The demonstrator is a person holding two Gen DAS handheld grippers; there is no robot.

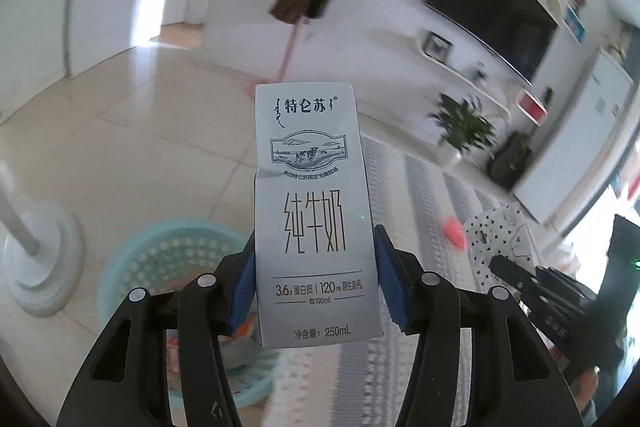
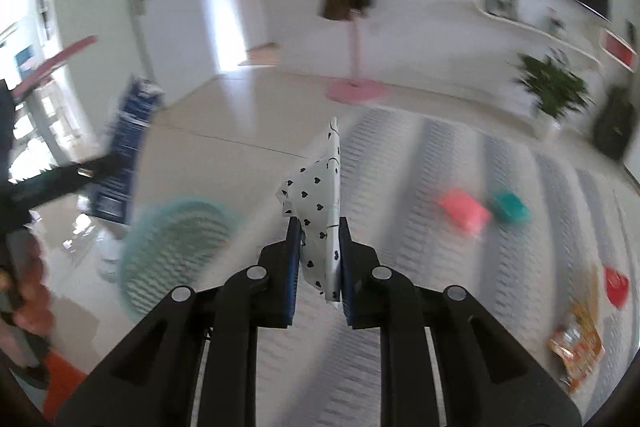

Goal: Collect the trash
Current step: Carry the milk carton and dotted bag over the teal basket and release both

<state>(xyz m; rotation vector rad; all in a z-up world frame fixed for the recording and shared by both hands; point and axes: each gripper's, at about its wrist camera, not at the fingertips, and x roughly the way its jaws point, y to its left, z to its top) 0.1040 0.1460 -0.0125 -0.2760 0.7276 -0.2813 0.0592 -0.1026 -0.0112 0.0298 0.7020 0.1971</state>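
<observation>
My left gripper [image 1: 316, 279]: clamped on upright milk carton [image 1: 312, 211]. My right gripper [image 2: 319, 263]: pinching heart-print wrapper [image 2: 320, 203]. Teal basket [image 2: 176, 251]: on floor, lower left of the right gripper.

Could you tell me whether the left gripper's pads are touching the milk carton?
Touching. The left wrist view shows both blue pads of the left gripper pressed flat against the milk carton, no gap visible.
</observation>
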